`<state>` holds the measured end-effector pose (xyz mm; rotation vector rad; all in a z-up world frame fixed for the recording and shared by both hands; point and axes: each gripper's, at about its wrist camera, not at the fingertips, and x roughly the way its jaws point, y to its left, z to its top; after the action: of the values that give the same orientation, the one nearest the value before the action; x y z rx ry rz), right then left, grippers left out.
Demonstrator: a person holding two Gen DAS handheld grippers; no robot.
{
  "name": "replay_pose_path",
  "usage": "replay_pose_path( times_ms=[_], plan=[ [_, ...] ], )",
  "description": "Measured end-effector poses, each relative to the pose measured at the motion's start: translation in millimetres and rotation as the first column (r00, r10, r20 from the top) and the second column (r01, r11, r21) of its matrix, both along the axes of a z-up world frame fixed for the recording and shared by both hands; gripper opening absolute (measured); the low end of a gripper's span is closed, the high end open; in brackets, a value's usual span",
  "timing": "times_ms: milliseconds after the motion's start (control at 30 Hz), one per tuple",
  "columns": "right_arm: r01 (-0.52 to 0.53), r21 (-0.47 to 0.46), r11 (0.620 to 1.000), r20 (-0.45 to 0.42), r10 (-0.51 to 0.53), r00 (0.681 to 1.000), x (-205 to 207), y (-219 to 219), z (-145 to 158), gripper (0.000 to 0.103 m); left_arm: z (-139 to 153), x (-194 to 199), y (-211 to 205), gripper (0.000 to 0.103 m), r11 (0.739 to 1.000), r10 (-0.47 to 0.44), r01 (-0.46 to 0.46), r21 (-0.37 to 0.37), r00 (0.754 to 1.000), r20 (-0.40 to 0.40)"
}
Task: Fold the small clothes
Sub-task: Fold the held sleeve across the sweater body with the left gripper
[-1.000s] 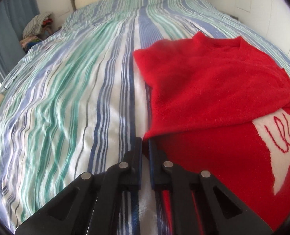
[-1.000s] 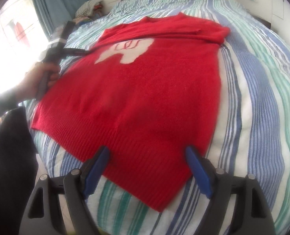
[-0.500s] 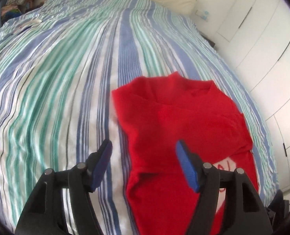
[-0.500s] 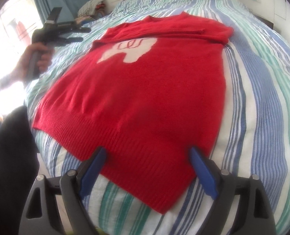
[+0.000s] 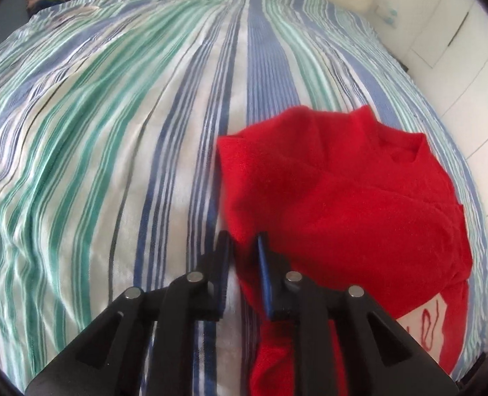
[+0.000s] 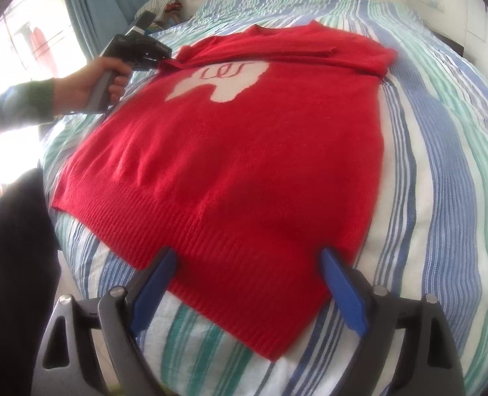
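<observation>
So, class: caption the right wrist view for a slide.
Open right gripper hovers at red sweater's hem on striped bed.

One red sweater (image 6: 244, 151), one striped bed (image 5: 112, 132), two hand-held grippers.

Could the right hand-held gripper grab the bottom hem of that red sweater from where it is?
Probably yes: the right hand-held gripper is open, its jaws either side of the red sweater hem, nothing between.

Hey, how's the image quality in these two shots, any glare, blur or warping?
Right wrist view: the window is blown out white, washing out the hand; a soft shadow darkens the red sweater near the hem. Left wrist view: even light, red fabric slightly smeared beside the left tongs. Both views: fisheye bends the striped bedcover, corners black.
</observation>
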<state>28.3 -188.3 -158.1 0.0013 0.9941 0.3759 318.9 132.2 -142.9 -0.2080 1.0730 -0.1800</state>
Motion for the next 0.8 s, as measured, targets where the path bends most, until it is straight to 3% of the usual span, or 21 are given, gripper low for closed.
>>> replay_pose_path(
  times_ms=[33, 67, 100, 133, 200, 233, 267, 300, 367, 467, 533, 567, 633, 733, 800],
  plan=[
    [0.000, 0.000, 1.000, 0.001, 0.000, 1.000, -0.2, -0.2, 0.1, 0.088, 6.0, -5.5, 0.9, 0.046, 1.000, -0.009, 0.009, -0.012, 1.000, 0.013],
    [0.000, 0.000, 1.000, 0.001, 0.000, 1.000, -0.4, -0.4, 0.1, 0.088, 13.6, -12.8, 0.7, 0.068, 0.999, -0.026, 0.027, -0.021, 0.999, 0.044],
    [0.000, 0.000, 1.000, 0.000, 0.000, 1.000, -0.4, -0.3, 0.2, 0.088, 21.0, -20.7, -0.8, 0.080, 0.999, -0.048, 0.049, -0.020, 0.996, 0.081],
    [0.001, 0.000, 1.000, 0.001, -0.001, 1.000, -0.4, -0.2, 0.2, 0.088, 25.8, -26.6, -4.4, 0.083, 0.997, -0.073, 0.074, -0.011, 0.991, 0.109],
    [0.001, -0.001, 1.000, 0.002, -0.001, 1.000, -0.2, 0.4, 0.0, 0.089, 23.2, -29.3, -15.8, 0.080, 0.992, -0.120, 0.117, 0.037, 0.988, 0.096],
    [0.000, -0.002, 1.000, 0.002, 0.000, 1.000, 0.1, 0.8, -0.1, 0.090, 14.9, -26.0, -19.4, 0.072, 0.988, -0.126, 0.120, 0.101, 0.991, 0.052],
    [-0.002, -0.005, 1.000, 0.003, 0.002, 1.000, 0.3, 1.6, -0.2, 0.090, 1.8, -23.1, -19.7, 0.047, 0.980, -0.113, 0.113, 0.167, 0.994, -0.006],
    [-0.003, -0.009, 1.000, 0.004, 0.003, 1.000, 0.3, 2.4, -0.2, 0.091, -8.1, -23.4, -14.3, 0.045, 0.983, -0.104, 0.109, 0.150, 0.994, -0.043],
    [-0.005, -0.015, 1.000, 0.005, 0.005, 1.000, 0.2, 2.5, 0.0, 0.091, -7.4, -30.1, -2.8, 0.045, 0.993, -0.068, 0.069, 0.093, 0.998, -0.017],
    [-0.005, -0.016, 1.000, 0.004, 0.005, 1.000, -0.1, 2.4, 0.3, 0.090, 2.6, -38.0, 0.1, 0.046, 0.997, -0.049, 0.050, 0.065, 0.999, -0.011],
    [-0.005, -0.018, 1.000, 0.004, 0.005, 1.000, -0.7, 2.2, 0.4, 0.090, 15.5, -47.9, 1.9, 0.056, 0.999, -0.047, 0.046, 0.020, 0.999, 0.027],
    [-0.006, -0.018, 1.000, 0.004, 0.006, 1.000, -0.6, 2.1, 0.6, 0.090, 21.1, -53.0, 0.3, 0.069, 0.998, -0.060, 0.060, 0.003, 0.997, 0.050],
    [-0.004, -0.014, 1.000, 0.005, 0.004, 1.000, -0.5, 1.6, 1.2, 0.090, 23.1, -61.1, -6.4, 0.079, 0.996, -0.088, 0.085, 0.040, 0.993, 0.077],
    [-0.002, -0.014, 1.000, 0.003, 0.002, 1.000, -0.7, 1.8, 2.1, 0.090, -11.2, -62.3, -12.7, 0.080, 0.978, -0.091, 0.096, 0.183, 0.995, -0.037],
    [-0.002, -0.015, 1.000, -0.001, 0.002, 1.000, -1.2, 1.8, 3.2, 0.090, -13.1, -74.0, -3.8, 0.081, 0.980, -0.086, 0.082, 0.183, 0.996, 0.011]
  ],
)
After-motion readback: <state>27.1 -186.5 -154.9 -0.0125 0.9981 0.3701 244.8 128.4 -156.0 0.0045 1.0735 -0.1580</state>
